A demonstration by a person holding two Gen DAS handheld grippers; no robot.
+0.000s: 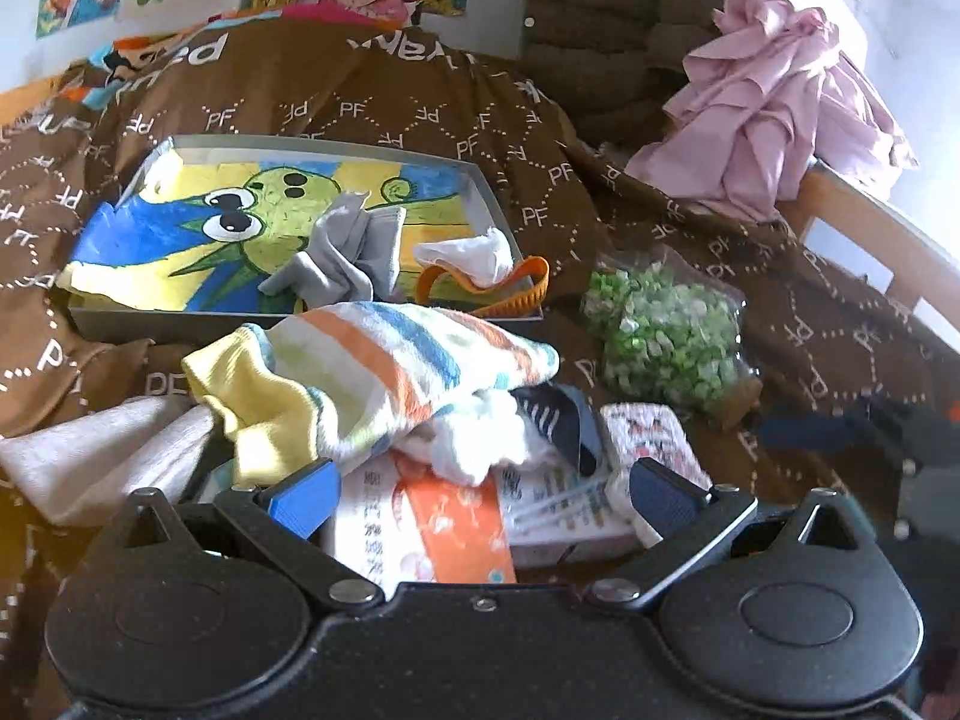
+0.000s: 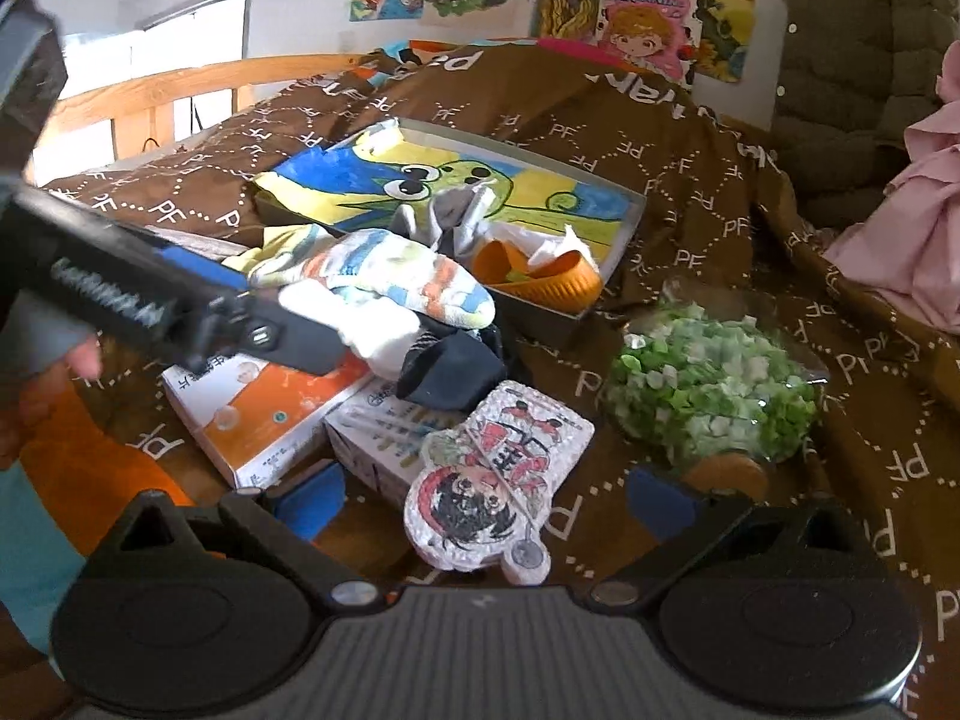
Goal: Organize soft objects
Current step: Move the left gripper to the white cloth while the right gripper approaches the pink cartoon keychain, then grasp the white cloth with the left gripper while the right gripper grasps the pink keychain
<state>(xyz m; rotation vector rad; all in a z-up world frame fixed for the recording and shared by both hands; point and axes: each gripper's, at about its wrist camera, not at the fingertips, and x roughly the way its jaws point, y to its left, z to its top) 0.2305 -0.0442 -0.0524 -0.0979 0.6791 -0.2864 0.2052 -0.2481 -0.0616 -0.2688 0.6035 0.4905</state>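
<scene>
A pile of socks lies in front of the grey box [image 1: 498, 204]: a striped sock [image 1: 384, 372] on top, a white sock [image 1: 480, 438] and a dark sock [image 1: 558, 420] under it. My left gripper [image 1: 483, 498] is open just short of the pile, over an orange-and-white carton [image 1: 444, 528]. In the grey box [image 2: 624, 228] lie a grey sock [image 2: 462, 210], a white sock and an orange band [image 2: 540, 282] on a painted frog picture. My right gripper [image 2: 489, 504] is open, its fingers either side of a pink cartoon pad [image 2: 498, 480]. The striped sock [image 2: 384, 276] is beyond it.
A clear bag of green bits [image 2: 714, 384] sits right of the pile. A second small carton [image 2: 372, 438] lies beside the orange one [image 2: 264, 414]. Everything rests on a brown patterned bedspread [image 1: 420, 108]. Pink cloth [image 1: 774, 114] hangs over the wooden rail at right.
</scene>
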